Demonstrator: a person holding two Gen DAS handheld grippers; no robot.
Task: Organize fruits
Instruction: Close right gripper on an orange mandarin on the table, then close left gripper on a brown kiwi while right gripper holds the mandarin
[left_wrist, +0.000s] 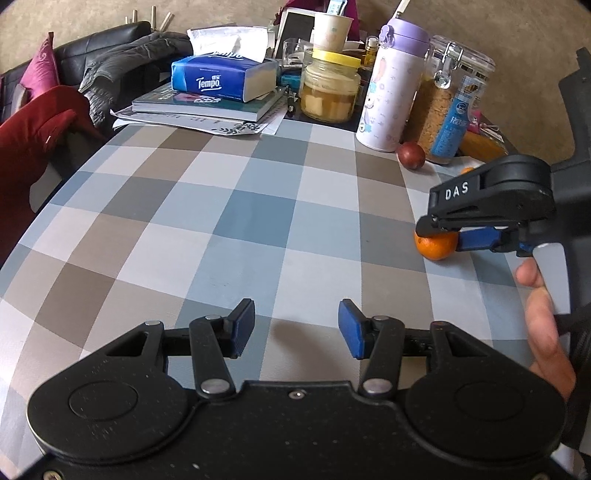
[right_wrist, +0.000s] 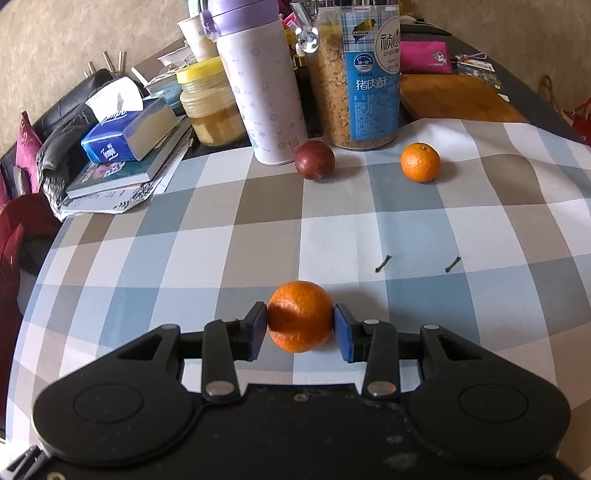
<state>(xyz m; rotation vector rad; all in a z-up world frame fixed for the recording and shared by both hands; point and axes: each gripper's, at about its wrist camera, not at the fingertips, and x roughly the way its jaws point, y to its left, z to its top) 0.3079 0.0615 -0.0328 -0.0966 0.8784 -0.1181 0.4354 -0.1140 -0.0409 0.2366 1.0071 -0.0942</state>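
Left wrist view
Your left tool: its blue pads stand apart with nothing between them, only the checked cloth of the counter showing under the gap.
Your right tool: it comes in from 3 o'clock, and its pads sit either side of the near orange on the cloth.
Your hand: bare fingers at the 4 o'clock edge, wrapped round the right tool's handle.
Dark red fruit: at about 1 o'clock, just beside the foot of the purple-lidded flask.
Clutter at 12 o'clock: a yellow-lidded jar, a blue tissue pack on a stack of books, and a clip-top jar right of the flask.

Right wrist view
Your right tool: both pads lie against the sides of the near orange, which fills the gap between them; the jaws are clamped on it.
Near orange, place: low centre, close in front of the tool's body; whether it rests on the cloth or is lifted clear, you cannot tell from here.
Far orange: at 1 o'clock, alone on the cloth, below the clip-top jar.
Dark red fruit: at 12 o'clock, near the flask, well apart from the near orange.
Two small dark stems: on the cloth between the far orange and your tool.
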